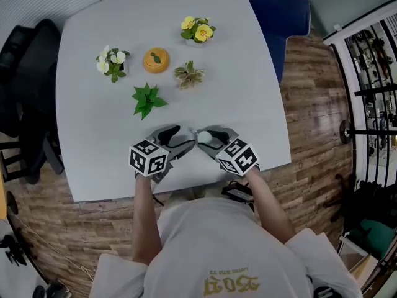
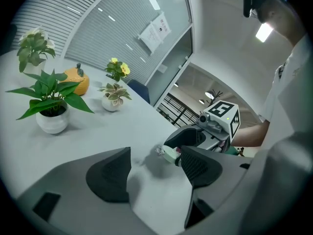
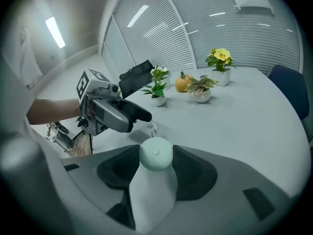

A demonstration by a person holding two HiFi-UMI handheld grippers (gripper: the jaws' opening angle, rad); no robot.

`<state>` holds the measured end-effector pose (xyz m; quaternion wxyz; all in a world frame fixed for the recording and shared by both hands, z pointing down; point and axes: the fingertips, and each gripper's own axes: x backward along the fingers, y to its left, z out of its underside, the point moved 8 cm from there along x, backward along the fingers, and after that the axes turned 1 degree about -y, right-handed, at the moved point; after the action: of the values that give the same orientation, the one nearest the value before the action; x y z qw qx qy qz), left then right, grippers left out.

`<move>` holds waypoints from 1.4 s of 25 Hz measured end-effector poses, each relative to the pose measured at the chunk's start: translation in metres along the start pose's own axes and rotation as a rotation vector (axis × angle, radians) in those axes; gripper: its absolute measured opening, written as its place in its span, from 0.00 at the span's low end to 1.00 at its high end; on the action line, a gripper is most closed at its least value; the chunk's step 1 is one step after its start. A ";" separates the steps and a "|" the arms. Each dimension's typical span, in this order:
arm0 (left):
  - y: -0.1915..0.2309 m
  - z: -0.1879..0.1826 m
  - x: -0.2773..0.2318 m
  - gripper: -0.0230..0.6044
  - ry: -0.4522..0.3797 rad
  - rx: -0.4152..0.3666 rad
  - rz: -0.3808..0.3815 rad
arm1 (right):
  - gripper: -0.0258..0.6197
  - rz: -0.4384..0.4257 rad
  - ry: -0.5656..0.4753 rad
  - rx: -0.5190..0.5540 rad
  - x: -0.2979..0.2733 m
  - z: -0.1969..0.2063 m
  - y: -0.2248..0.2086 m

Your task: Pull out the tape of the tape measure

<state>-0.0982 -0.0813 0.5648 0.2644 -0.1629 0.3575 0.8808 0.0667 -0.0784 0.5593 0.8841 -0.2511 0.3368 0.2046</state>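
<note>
A small round pale-green tape measure (image 3: pixel 155 154) sits between the jaws of my right gripper (image 3: pixel 156 166), whose pads press on both its sides. A little metal pull tab (image 3: pixel 154 129) sticks out of its far side, just above the white table (image 1: pixel 248 92). In the head view the tape measure (image 1: pixel 204 138) shows near the table's front edge. My left gripper (image 1: pixel 180 137) faces it from the left, a short gap away, jaws apart and empty. From the left gripper view (image 2: pixel 154 163) the tape measure (image 2: pixel 170 153) and its tab (image 2: pixel 159 151) lie just beyond the right jaw's tip.
Further back on the table stand a green leafy plant (image 1: pixel 146 99), a white-flowered plant (image 1: pixel 111 62), an orange pumpkin-shaped object (image 1: pixel 156 59), a variegated plant (image 1: pixel 189 74) and a yellow-flowered plant (image 1: pixel 197 30). A blue chair (image 1: pixel 279 17) is at the far right corner.
</note>
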 end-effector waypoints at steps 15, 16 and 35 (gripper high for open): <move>-0.025 -0.013 0.022 0.55 -0.103 0.052 0.082 | 0.39 -0.078 -0.075 0.022 0.032 -0.022 0.027; -0.028 -0.013 0.024 0.55 -0.109 0.058 0.097 | 0.39 -0.081 -0.076 0.028 0.034 -0.023 0.030; -0.052 -0.015 0.046 0.37 -0.216 0.152 0.262 | 0.39 -0.179 -0.110 0.065 0.064 -0.038 0.053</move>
<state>-0.1036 -0.0448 0.5041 0.1959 0.0009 0.4106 0.8905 0.0639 -0.0466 0.4739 0.9237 -0.2396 0.2704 0.1273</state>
